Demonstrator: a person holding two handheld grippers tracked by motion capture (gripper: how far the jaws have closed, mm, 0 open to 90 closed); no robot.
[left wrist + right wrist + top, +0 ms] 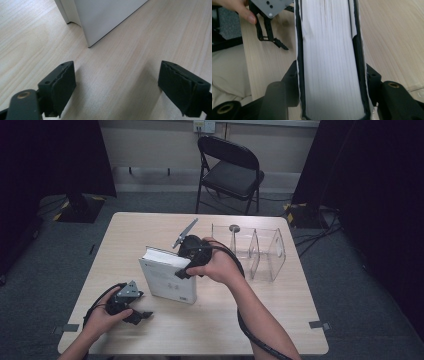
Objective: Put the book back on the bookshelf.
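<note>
Right now the right gripper [186, 265] has a thick white book [167, 279] between its pads, page block facing that gripper's camera, dark covers on both sides [329, 62]. Pads sit against the covers in the right gripper view, so it reads as grasping the book, though how firm the squeeze is can't be judged. Book sits near the middle of the tabletop [225, 330], tilted up on its lower edge, top end raised toward the hand.

Left gripper [137, 316] rests low at the near left corner of the tabletop, jaws wide apart and holding nothing; a book corner [100, 22] lies ahead of it, well apart.

Risks, judged from this:
- Heavy book, grip only at one end; a loose pinch could let it slide out and slap down flat.
- Pads clamp the covers, so the page block could sag or fan open.
- Clear acrylic divider stand [260, 252] is just beside the right hand; a swing that way could knock it over.
- Trailing cable could snag the table edge.

Writing: small dark marks and a short line of print on the front cover, too small to read. No brand legible anywhere.
</note>
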